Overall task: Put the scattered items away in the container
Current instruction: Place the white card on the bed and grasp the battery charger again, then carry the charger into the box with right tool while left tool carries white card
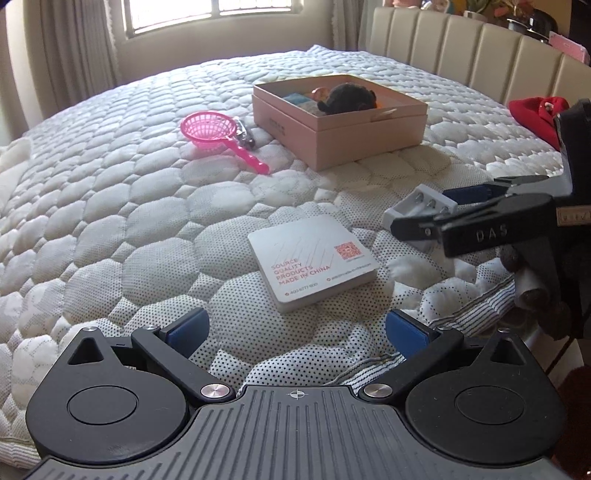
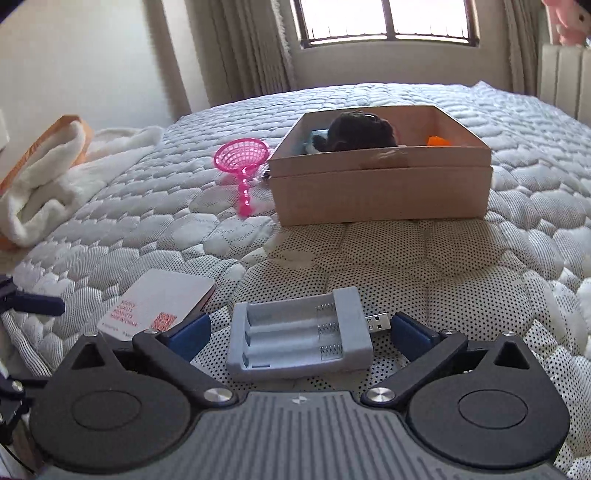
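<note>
A pink cardboard box (image 1: 369, 136) (image 2: 380, 192) sits on the bed with a dark plush toy (image 1: 347, 98) (image 2: 360, 131) and small items inside. A white card pad (image 1: 314, 258) (image 2: 162, 304) lies just ahead of my open, empty left gripper (image 1: 295, 332). A grey USB battery charger (image 2: 299, 338) (image 1: 417, 206) lies between the fingers of my open right gripper (image 2: 301, 334), not clamped. A pink toy strainer (image 1: 218, 134) (image 2: 242, 160) lies left of the box, with a small dark item (image 1: 245, 134) beside it.
The quilted white mattress (image 1: 129, 221) (image 2: 480, 277) carries everything. A padded headboard (image 1: 461, 44) stands behind the box, a red cloth (image 1: 535, 114) lies at the right, a white towel (image 2: 48, 177) lies at the left. A window (image 2: 384, 18) is beyond the bed.
</note>
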